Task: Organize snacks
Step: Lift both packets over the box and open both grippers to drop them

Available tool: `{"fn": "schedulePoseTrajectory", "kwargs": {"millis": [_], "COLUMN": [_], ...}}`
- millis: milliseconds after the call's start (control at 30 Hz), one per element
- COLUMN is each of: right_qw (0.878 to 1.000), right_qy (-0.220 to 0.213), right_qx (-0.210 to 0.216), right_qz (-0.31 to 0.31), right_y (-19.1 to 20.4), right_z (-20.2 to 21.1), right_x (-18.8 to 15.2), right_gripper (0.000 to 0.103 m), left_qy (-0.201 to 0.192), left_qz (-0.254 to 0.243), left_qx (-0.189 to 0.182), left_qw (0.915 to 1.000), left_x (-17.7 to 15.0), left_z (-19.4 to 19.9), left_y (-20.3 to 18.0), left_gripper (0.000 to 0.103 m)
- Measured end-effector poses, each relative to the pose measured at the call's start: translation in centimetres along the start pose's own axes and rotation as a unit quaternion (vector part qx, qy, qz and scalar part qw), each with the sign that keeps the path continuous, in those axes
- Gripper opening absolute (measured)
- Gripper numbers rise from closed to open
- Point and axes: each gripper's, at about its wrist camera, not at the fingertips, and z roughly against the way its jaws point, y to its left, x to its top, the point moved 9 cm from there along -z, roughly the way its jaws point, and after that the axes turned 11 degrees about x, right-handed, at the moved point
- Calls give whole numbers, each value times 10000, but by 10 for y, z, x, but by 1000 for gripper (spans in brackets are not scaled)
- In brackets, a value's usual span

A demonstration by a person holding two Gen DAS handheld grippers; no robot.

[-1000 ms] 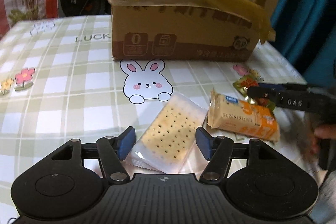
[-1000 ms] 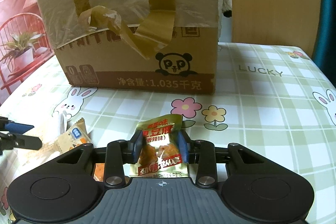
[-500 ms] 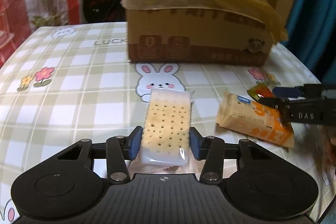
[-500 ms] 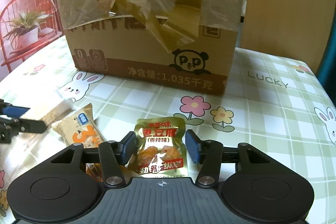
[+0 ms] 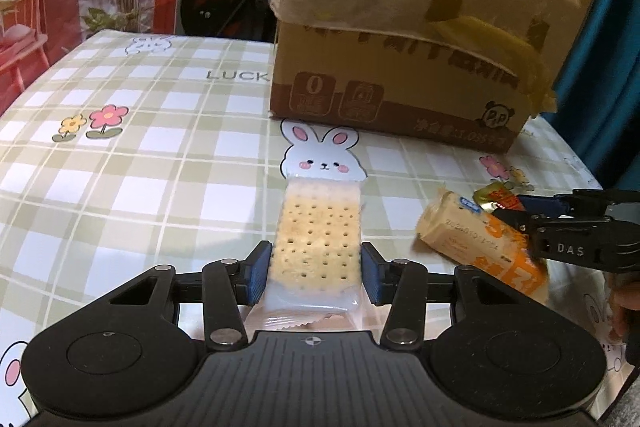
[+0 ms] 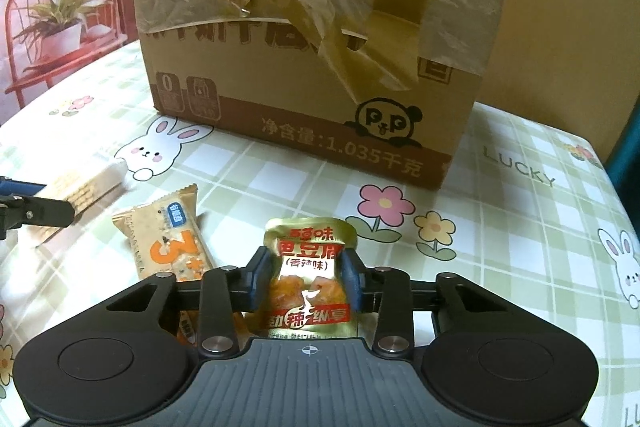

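Observation:
A clear pack of crackers (image 5: 320, 227) lies on the checked tablecloth, pinched at its near end by my left gripper (image 5: 316, 275), whose blue pads press both long sides. To its right rests an orange-and-tan snack bar (image 5: 472, 243), untouched. My right gripper (image 6: 308, 279) is closing on a gold pouch with red print (image 6: 308, 259); its pads meet the pouch's two edges. The same bar (image 6: 172, 239) sits just left of that pouch. A taped cardboard box (image 6: 304, 75) stands behind everything.
The tablecloth (image 5: 140, 155) with rabbits and flowers runs wide to the left. An exercise bike (image 5: 224, 3) stands past the table's far edge, a red chair with a plant (image 6: 60, 27) to the left, a teal curtain (image 5: 600, 67) on the right.
My left gripper closed on the cracker pack, which turned from slanted to straight between the pads. My right gripper let its pads off the gold pouch, then closed on it again.

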Motion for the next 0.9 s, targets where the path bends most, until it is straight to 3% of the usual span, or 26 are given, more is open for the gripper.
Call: {"fn": "schedulePoseTrajectory", "kwargs": {"millis": [633, 900], "right_qw": [9963, 9868], "right_qy": [-790, -1565], "right_qx": [-91, 97], "right_qz": [-342, -392], "right_y": [-24, -16], "right_z": [53, 101], "right_x": [17, 50], "right_gripper": [28, 28], "left_qy": [-506, -1025], "left_qz": [-14, -38], "left_qx": [-60, -141], "left_qw": [9987, 9946], "left_x": [23, 54], "left_z": [28, 51], "left_y": [-3, -7], "left_gripper": [49, 49]}}
